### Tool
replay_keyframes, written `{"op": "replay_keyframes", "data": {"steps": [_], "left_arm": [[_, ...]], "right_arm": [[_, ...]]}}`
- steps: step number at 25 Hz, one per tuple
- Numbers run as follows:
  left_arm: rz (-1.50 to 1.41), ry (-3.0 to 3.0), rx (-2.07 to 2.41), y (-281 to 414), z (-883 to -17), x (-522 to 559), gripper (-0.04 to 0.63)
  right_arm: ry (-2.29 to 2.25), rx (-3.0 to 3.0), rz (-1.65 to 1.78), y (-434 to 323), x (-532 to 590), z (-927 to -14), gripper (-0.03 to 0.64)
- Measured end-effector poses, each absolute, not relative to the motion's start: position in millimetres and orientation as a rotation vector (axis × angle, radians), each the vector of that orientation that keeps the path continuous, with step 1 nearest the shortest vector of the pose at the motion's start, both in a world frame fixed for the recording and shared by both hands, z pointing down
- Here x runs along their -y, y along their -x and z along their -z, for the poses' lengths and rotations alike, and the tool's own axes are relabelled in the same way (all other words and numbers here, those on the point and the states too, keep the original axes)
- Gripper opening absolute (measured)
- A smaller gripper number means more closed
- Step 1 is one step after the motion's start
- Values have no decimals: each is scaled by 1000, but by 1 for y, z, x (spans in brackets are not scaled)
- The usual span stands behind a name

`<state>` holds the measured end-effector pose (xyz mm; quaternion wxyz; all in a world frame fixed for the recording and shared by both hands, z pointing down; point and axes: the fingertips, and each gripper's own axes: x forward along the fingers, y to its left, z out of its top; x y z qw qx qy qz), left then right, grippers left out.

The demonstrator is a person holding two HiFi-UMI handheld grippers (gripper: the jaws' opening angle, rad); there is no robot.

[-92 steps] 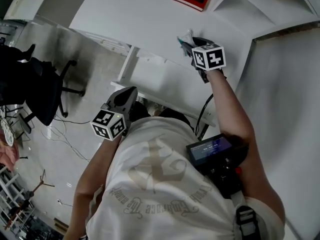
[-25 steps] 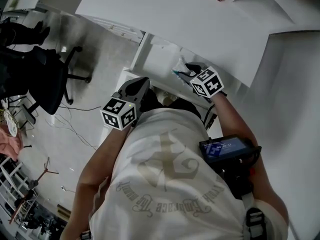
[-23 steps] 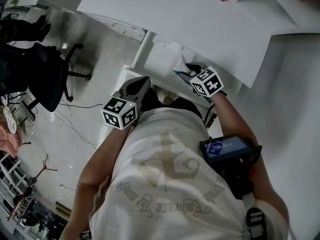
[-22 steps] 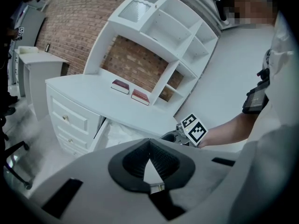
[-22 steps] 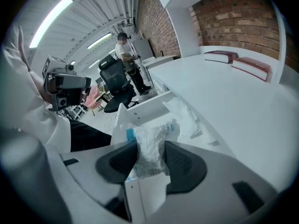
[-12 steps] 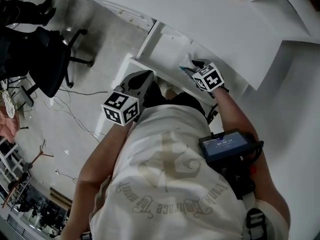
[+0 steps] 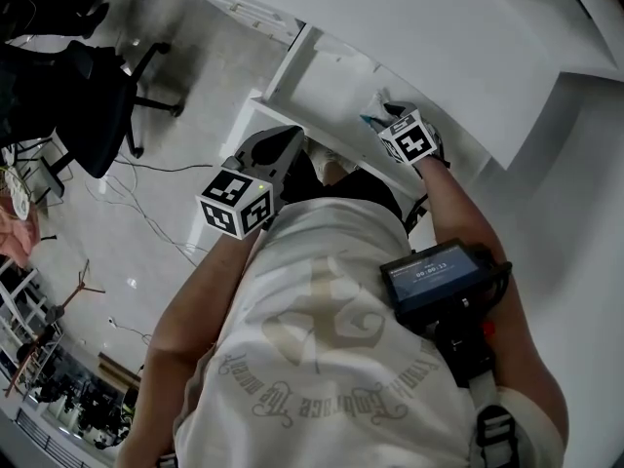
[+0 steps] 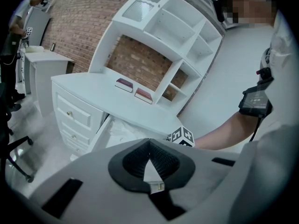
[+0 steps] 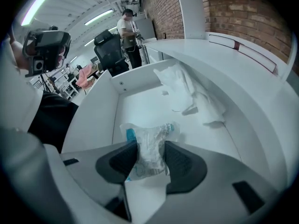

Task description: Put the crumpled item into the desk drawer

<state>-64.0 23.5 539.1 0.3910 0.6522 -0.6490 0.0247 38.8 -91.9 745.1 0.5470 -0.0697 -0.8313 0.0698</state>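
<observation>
Crumpled item (image 9: 149, 141): pinched between the pads of the right hand-held gripper (image 9: 150, 158), which is tipped down over the open drawer (image 9: 96, 111), likely so it drops inside near the white cloth (image 9: 189, 94). Left hand-held gripper (image 8: 149, 146): pressed together, empty, apparently kept aside.

Left gripper (image 7: 289, 136): jaws together, tips touching, nothing between them. Held in front of the torso, pointing forward and somewhat down. Left forearm (image 7: 190, 305) bare, elbow bent, close to the body.

Right gripper (image 7: 382, 117): pointing steeply down, jaws partly apart, pads pressing both sides of the crumpled item (image 9: 148, 154). Right forearm (image 7: 456, 208) bare, reaching forward, further out than the left.
</observation>
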Motion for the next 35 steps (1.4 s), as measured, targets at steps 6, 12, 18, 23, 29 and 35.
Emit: {"op": "replay_keyframes", "data": {"steps": [6,12,18,23,29,35], "left_arm": [[-68,-1637,1647,58,-542,-30,21],[-72,-1615,1659,56,-545,-37,21],[-79,-1615,1669,52,-545,-39,21],[-95,-1618,1675,48,-543,-37,21],[-121,-1657,1652,45,-549,-29,21],[-148,-1698,1620,35,-545,-19,21]], "right_arm": [[141,1970,-97,-42,97,-759,201],[131,1957,-77,-47,100,-759,207],[141,1966,-92,-47,97,-764,232],[134,1977,-106,-52,99,-765,255],[105,2007,-131,-52,100,-768,255],[80,2032,-157,-60,104,-761,255]]}}
